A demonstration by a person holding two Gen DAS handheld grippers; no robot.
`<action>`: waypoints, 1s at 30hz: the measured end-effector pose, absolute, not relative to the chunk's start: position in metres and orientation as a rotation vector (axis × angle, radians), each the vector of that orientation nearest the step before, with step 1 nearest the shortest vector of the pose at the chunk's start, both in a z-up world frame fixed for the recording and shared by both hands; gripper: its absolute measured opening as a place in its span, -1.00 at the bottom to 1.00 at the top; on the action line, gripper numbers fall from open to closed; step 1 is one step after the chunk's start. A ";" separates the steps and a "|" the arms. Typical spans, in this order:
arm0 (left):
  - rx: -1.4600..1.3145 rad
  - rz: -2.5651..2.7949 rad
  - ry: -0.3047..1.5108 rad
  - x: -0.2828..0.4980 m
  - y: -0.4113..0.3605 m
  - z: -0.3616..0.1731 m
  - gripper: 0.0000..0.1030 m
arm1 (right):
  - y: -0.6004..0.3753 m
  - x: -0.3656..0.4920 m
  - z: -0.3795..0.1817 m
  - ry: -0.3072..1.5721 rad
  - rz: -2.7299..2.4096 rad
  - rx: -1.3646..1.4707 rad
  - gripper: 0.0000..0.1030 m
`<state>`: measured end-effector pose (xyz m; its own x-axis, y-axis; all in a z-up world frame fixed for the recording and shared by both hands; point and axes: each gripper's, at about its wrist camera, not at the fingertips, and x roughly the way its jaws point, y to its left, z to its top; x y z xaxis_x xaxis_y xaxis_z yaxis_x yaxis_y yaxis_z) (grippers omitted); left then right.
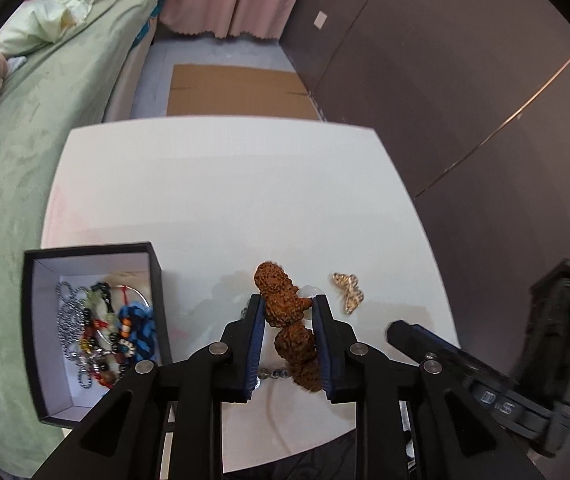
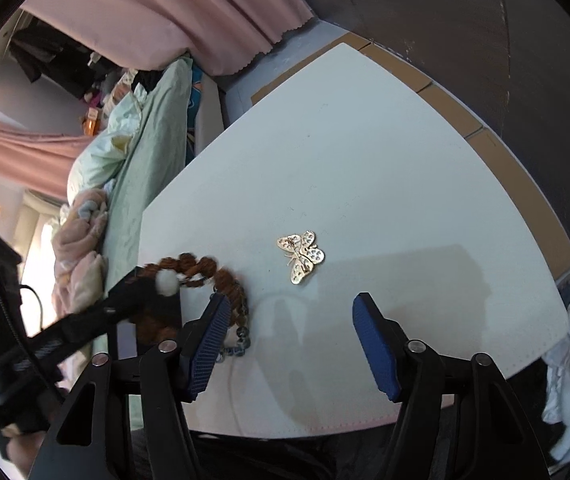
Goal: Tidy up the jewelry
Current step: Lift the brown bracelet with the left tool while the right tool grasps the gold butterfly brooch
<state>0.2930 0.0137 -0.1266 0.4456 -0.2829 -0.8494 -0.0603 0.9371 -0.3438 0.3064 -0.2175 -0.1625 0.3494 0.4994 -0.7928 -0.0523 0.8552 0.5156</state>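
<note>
White table (image 1: 213,184) carries everything; places below are given from the black jewelry box (image 1: 156,280).

Bed with green sheet (image 1: 41,152) runs along the far side of the box from the table's middle.

Jewelry box sits at the table's left edge, lid off. Inside: tangled silver ball chain (image 1: 67,320), blue braided cord (image 1: 141,328), mixed beads.

Left gripper (image 1: 288,300), right of the box, fingers closed on a bracelet of knobbly brown seed beads (image 1: 281,300). A white bead (image 2: 167,282) and dark faceted beads (image 2: 241,336) share the strand.

Right gripper (image 2: 291,302), further right of the box, fingers spread wide, holding nothing.

Gold butterfly brooch (image 1: 348,286) lies flat on the table, right of the box, just past the bracelet.
</note>
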 end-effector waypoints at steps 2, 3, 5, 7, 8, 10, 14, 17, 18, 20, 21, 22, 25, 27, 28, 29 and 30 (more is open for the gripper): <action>-0.358 -0.146 1.092 0.290 0.018 -0.119 -0.52 | -0.214 0.310 -0.162 1.173 0.374 0.419 0.07; -0.362 -0.147 1.084 0.288 0.020 -0.115 -0.52 | -0.212 0.312 -0.161 1.173 0.373 0.406 0.05; -0.364 -0.144 1.071 0.286 0.024 -0.109 -0.52 | -0.208 0.317 -0.159 1.174 0.369 0.368 -0.04; -0.371 -0.143 1.056 0.283 0.030 -0.103 -0.58 | -0.203 0.324 -0.158 1.182 0.365 0.328 -0.10; -0.374 -0.142 1.050 0.282 0.032 -0.100 -0.57 | -0.201 0.327 -0.159 1.186 0.364 0.312 -0.12; -0.381 -0.136 1.035 0.276 0.038 -0.093 -0.57 | -0.195 0.334 -0.160 1.200 0.355 0.255 -0.14; -0.385 -0.122 1.012 0.272 0.051 -0.083 -0.62 | -0.180 0.342 -0.163 1.227 0.351 0.152 -0.31; -0.390 -0.110 1.001 0.270 0.059 -0.077 -0.62 | -0.172 0.344 -0.167 1.238 0.353 0.094 -0.42; -0.390 -0.106 0.997 0.269 0.062 -0.076 -0.62 | -0.168 0.344 -0.168 1.241 0.354 0.077 -0.45; -0.396 -0.102 0.991 0.268 0.066 -0.074 -0.62 | -0.163 0.344 -0.171 1.247 0.350 0.040 -0.59; -0.398 -0.100 0.989 0.267 0.069 -0.073 -0.62 | -0.161 0.345 -0.173 1.251 0.346 0.024 -0.59; -0.400 -0.097 0.984 0.265 0.072 -0.071 -0.62 | -0.159 0.346 -0.175 1.257 0.337 0.006 -0.59; -0.409 -0.088 0.971 0.262 0.082 -0.066 -0.62 | -0.154 0.348 -0.180 1.260 0.311 -0.041 -0.60; -0.414 -0.083 0.962 0.261 0.087 -0.064 -0.62 | -0.151 0.348 -0.179 1.257 0.296 -0.074 -0.63; -0.417 -0.079 0.958 0.259 0.090 -0.062 -0.62 | -0.150 0.347 -0.179 1.256 0.286 -0.094 -0.66; -0.420 -0.075 0.954 0.257 0.094 -0.060 -0.62 | -0.149 0.348 -0.178 1.255 0.285 -0.105 -0.69; -0.422 -0.073 0.952 0.257 0.096 -0.060 -0.62 | -0.147 0.348 -0.178 1.255 0.285 -0.121 -0.72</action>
<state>0.2573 0.0959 -0.0597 0.5844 -0.2434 -0.7742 -0.1228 0.9165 -0.3808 0.3475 -0.1469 -0.1777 0.2814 0.1456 -0.9485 -0.2779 0.9584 0.0646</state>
